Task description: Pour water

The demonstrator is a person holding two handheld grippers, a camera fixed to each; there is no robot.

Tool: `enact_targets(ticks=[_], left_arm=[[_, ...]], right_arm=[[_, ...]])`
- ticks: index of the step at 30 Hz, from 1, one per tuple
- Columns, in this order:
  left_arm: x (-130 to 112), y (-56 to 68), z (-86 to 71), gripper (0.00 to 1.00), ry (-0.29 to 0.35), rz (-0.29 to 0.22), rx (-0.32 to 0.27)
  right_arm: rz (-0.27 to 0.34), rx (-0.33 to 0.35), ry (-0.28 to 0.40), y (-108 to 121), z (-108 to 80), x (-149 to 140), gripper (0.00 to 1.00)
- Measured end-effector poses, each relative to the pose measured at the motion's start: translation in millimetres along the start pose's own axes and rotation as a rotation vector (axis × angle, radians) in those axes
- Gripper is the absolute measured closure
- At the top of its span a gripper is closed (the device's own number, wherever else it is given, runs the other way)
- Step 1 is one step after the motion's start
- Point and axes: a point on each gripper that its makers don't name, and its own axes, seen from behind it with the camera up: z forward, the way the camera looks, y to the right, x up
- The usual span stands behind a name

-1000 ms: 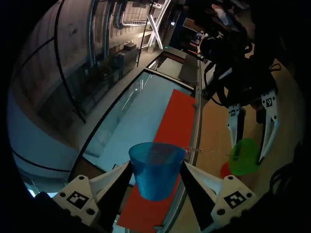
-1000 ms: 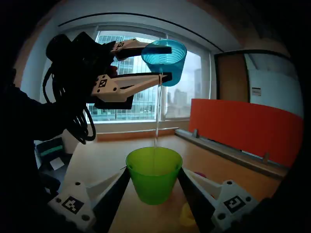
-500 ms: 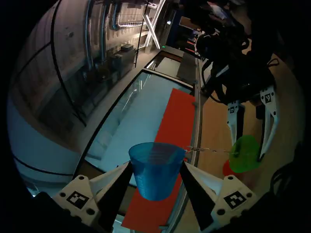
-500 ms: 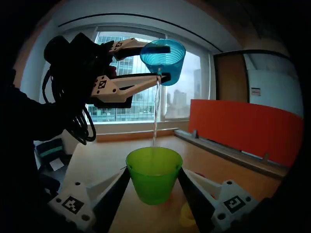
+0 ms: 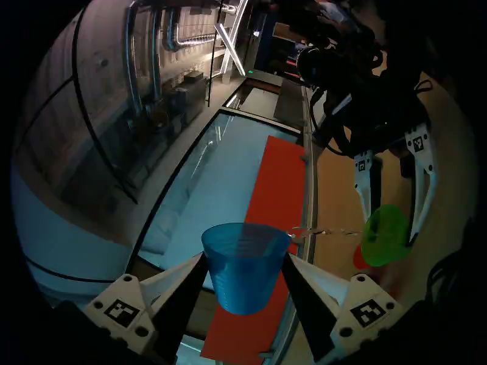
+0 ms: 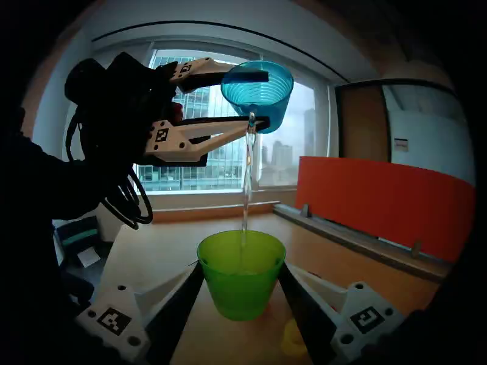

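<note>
Windows [image 6: 292, 146] lit the desk [image 6: 158, 249]; left gripper [image 5: 243, 263] clenched a blue cup [image 6: 260, 91] tipped high so water [image 6: 246, 182] streamed into the green cup [image 6: 241, 277] the right gripper [image 5: 391, 226] grasped upright.

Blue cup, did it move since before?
No. In the right gripper view the blue cup stays at the same spot against the window.

Left hand-held gripper [image 5: 245, 261] high, tipped, clamped
</note>
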Motion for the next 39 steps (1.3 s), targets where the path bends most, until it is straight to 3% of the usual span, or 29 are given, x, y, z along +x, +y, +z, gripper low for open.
enact_targets(ticks=[39], left_arm=[[4.0, -3.7, 2.3, 0.17, -0.001, 0.110, -0.002]], right_arm=[[-0.001, -0.012, 0.010, 3.6, 1.0, 5.2, 0.12]])
